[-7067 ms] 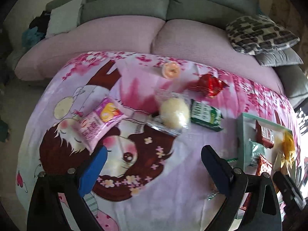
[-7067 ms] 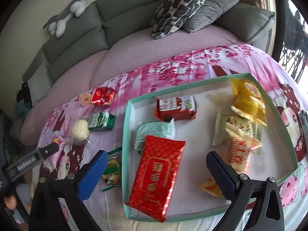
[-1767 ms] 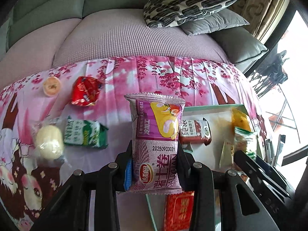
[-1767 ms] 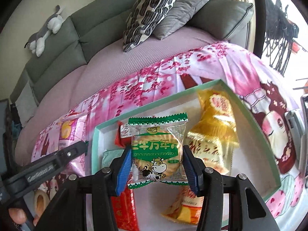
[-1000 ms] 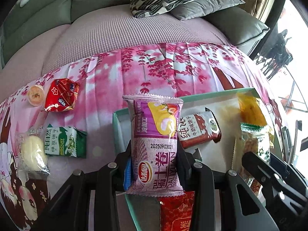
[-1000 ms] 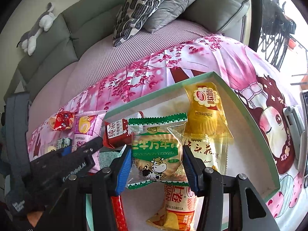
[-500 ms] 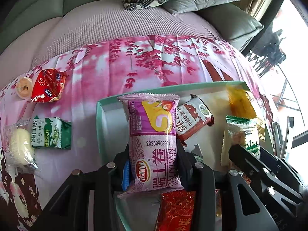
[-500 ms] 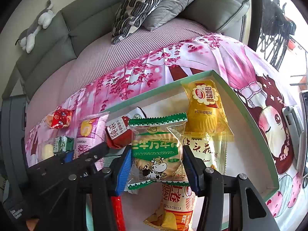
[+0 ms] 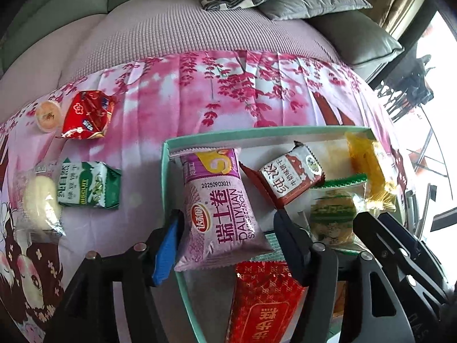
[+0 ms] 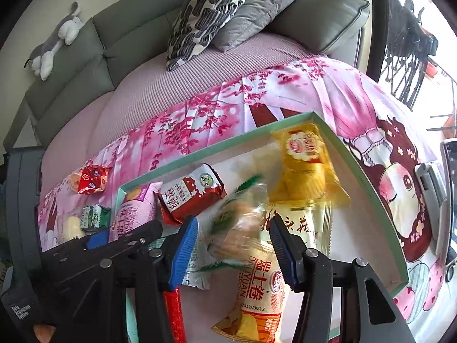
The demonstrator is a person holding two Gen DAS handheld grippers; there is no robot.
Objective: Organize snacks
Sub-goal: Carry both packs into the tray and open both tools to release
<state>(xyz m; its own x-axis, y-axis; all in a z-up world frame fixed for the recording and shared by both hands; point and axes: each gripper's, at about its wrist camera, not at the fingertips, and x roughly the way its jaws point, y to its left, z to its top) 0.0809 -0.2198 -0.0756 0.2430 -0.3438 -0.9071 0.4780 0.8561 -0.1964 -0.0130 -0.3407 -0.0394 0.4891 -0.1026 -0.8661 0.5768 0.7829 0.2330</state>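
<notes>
A mint-green tray (image 9: 165, 177) (image 10: 245, 140) holds several snack packs. My left gripper (image 9: 228, 228) is open over its left end; the purple Swiss-roll pack (image 9: 220, 205) (image 10: 130, 214) lies loose between the jaws, leaning on the tray's left wall. My right gripper (image 10: 232, 234) is open above the tray's middle; the green-edged biscuit pack (image 10: 240, 228) (image 9: 332, 214) is blurred between the jaws, free of them. On the cloth left of the tray lie a red pack (image 9: 87, 115), a green biscuit pack (image 9: 88, 185), a white bun (image 9: 38, 203) and an orange jelly cup (image 9: 48, 113).
The tray also holds a red-white pack (image 9: 291, 177), a yellow pack (image 10: 307, 168), a large red pack (image 9: 262, 300) and an orange-yellow pack (image 10: 257, 294). A sofa with cushions (image 10: 208, 8) stands behind. A phone (image 10: 450, 200) lies at the right.
Both grippers have opened. The purple pack has dropped from the left jaws into the tray's left end; the green-edged biscuit pack has left the right jaws and is falling.
</notes>
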